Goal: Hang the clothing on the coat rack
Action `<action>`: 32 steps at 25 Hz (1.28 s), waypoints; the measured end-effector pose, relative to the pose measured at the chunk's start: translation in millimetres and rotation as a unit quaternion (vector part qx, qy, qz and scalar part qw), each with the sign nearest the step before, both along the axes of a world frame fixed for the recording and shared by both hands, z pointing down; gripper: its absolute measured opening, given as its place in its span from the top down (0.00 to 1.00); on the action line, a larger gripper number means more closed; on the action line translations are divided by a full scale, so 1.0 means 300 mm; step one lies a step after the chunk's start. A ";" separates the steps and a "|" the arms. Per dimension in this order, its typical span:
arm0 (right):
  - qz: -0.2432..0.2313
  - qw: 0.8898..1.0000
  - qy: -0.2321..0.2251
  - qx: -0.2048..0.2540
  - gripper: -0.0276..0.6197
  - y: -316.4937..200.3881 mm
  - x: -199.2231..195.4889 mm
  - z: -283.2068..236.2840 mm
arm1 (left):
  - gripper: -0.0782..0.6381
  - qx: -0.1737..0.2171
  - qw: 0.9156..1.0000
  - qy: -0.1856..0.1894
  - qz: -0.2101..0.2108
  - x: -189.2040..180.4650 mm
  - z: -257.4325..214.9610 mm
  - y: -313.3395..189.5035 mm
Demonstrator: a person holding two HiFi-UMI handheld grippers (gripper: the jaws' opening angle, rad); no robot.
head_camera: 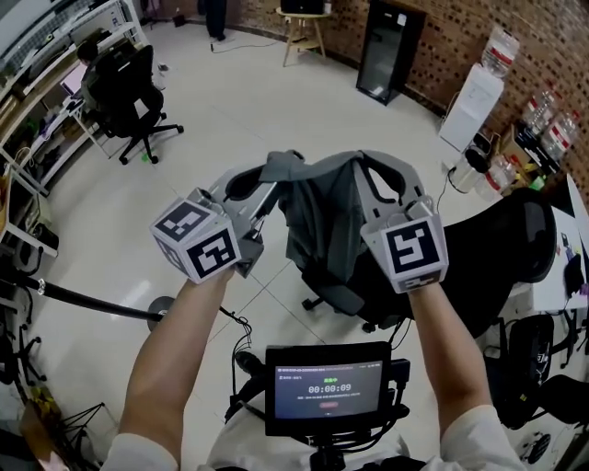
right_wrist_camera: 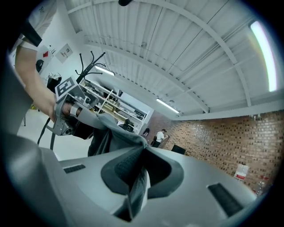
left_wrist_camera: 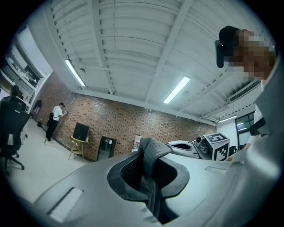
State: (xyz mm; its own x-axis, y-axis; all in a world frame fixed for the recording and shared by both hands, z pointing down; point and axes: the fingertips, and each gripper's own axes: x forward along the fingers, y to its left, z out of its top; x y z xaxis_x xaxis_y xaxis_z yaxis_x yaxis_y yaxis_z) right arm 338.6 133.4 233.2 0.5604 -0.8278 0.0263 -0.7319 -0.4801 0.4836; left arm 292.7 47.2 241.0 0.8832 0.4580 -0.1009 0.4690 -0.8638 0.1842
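Observation:
A grey garment (head_camera: 322, 213) hangs spread between my two grippers, held up at chest height. My left gripper (head_camera: 269, 187) is shut on its left edge, where a fold of the cloth (left_wrist_camera: 150, 153) is pinched between the pads. The right gripper (head_camera: 385, 177) is shut on the other edge, with the fabric (right_wrist_camera: 138, 177) squeezed in its jaws and draping towards the left gripper (right_wrist_camera: 67, 98). The coat rack's black hooks (right_wrist_camera: 91, 60) rise behind that hand in the right gripper view. In the head view its black pole (head_camera: 83, 301) and round base (head_camera: 164, 311) lie low at the left.
A black office chair (head_camera: 511, 253) stands right below the garment, and another chair (head_camera: 129, 92) is at the far left by desks. A small screen (head_camera: 327, 386) sits in front of my chest. A black cabinet (head_camera: 386, 46) and a stool (head_camera: 304, 28) stand by the brick wall.

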 end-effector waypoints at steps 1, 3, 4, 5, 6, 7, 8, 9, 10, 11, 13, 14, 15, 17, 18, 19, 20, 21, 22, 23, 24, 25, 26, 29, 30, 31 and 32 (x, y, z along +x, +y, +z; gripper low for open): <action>-0.005 1.000 0.002 0.003 0.94 -0.021 -0.004 -0.016 | 0.87 0.000 1.000 0.004 -0.003 -0.010 -0.017 -0.015; -0.015 1.000 0.006 0.009 0.94 -0.049 -0.007 -0.040 | 0.87 0.002 1.000 0.010 -0.010 -0.026 -0.043 -0.035; -0.021 1.000 0.009 0.013 0.94 -0.065 -0.011 -0.050 | 0.87 0.003 1.000 0.012 -0.015 -0.035 -0.054 -0.049; -0.028 0.999 0.011 0.017 0.94 -0.088 -0.019 -0.061 | 0.87 0.002 1.000 0.014 -0.021 -0.048 -0.063 -0.069; -0.036 0.999 0.012 0.023 0.94 -0.119 -0.032 -0.074 | 0.87 0.001 1.000 0.015 -0.028 -0.065 -0.073 -0.097; -0.043 0.999 0.014 0.027 0.94 -0.157 -0.050 -0.087 | 0.87 0.001 0.999 0.016 -0.034 -0.087 -0.085 -0.131; -0.050 0.998 0.015 0.029 0.94 -0.199 -0.070 -0.101 | 0.87 0.001 0.999 0.018 -0.039 -0.112 -0.098 -0.168; -0.057 0.998 0.017 0.029 0.94 -0.243 -0.092 -0.116 | 0.87 0.002 0.999 0.021 -0.045 -0.138 -0.113 -0.207; -0.064 0.997 0.019 0.029 0.94 -0.284 -0.113 -0.129 | 0.87 0.004 0.998 0.024 -0.051 -0.162 -0.128 -0.245; -0.071 0.997 0.021 0.030 0.94 -0.322 -0.134 -0.142 | 0.87 0.005 0.998 0.027 -0.057 -0.186 -0.142 -0.280; -0.086 0.995 0.027 0.035 0.94 -0.389 -0.172 -0.162 | 0.87 0.007 0.997 0.034 -0.069 -0.232 -0.166 -0.342; -0.094 0.994 0.030 0.038 0.94 -0.422 -0.191 -0.170 | 0.87 0.008 0.996 0.038 -0.076 -0.255 -0.175 -0.371; -0.102 0.993 0.031 0.040 0.94 -0.455 -0.212 -0.177 | 0.87 0.008 0.996 0.043 -0.082 -0.280 -0.184 -0.400; -0.117 0.992 0.035 0.040 0.94 -0.528 -0.256 -0.191 | 0.87 0.007 0.994 0.051 -0.095 -0.333 -0.203 -0.463; -0.124 0.991 0.036 0.039 0.94 -0.565 -0.278 -0.199 | 0.87 0.006 0.993 0.055 -0.101 -0.359 -0.214 -0.495; -0.131 0.990 0.037 0.041 0.94 -0.600 -0.299 -0.208 | 0.87 0.006 0.993 0.058 -0.107 -0.383 -0.224 -0.524; -0.139 0.989 0.038 0.045 0.94 -0.632 -0.319 -0.219 | 0.87 0.005 0.992 0.061 -0.112 -0.407 -0.234 -0.552; -0.147 0.987 0.039 0.048 0.94 -0.665 -0.340 -0.228 | 0.87 0.006 0.991 0.063 -0.118 -0.432 -0.242 -0.578; -0.156 0.986 0.038 0.050 0.94 -0.698 -0.362 -0.234 | 0.87 0.007 0.990 0.066 -0.126 -0.458 -0.249 -0.607; -0.164 0.984 0.037 0.051 0.94 -0.734 -0.386 -0.240 | 0.87 0.010 0.989 0.068 -0.134 -0.487 -0.257 -0.639; -0.173 0.983 0.037 0.053 0.94 -0.771 -0.412 -0.246 | 0.87 0.013 0.987 0.070 -0.143 -0.517 -0.267 -0.671; -0.182 0.981 0.037 0.056 0.94 -0.807 -0.439 -0.253 | 0.87 0.017 0.986 0.073 -0.151 -0.546 -0.277 -0.703; -0.191 0.979 0.037 0.060 0.94 -0.840 -0.466 -0.260 | 0.87 0.020 0.984 0.076 -0.159 -0.575 -0.286 -0.733; -0.218 0.973 0.038 0.068 0.94 -0.938 -0.547 -0.273 | 0.87 0.027 0.979 0.079 -0.183 -0.663 -0.304 -0.816; -0.226 0.971 0.039 0.069 0.94 -0.972 -0.576 -0.275 | 0.87 0.030 0.978 0.078 -0.190 -0.694 -0.307 -0.841; -0.234 0.969 0.040 0.069 0.94 -1.003 -0.606 -0.277 | 0.87 0.033 0.977 0.077 -0.196 -0.726 -0.308 -0.865; -0.243 0.967 0.041 0.070 0.94 -1.034 -0.636 -0.279 | 0.87 0.036 0.976 0.076 -0.203 -0.759 -0.309 -0.889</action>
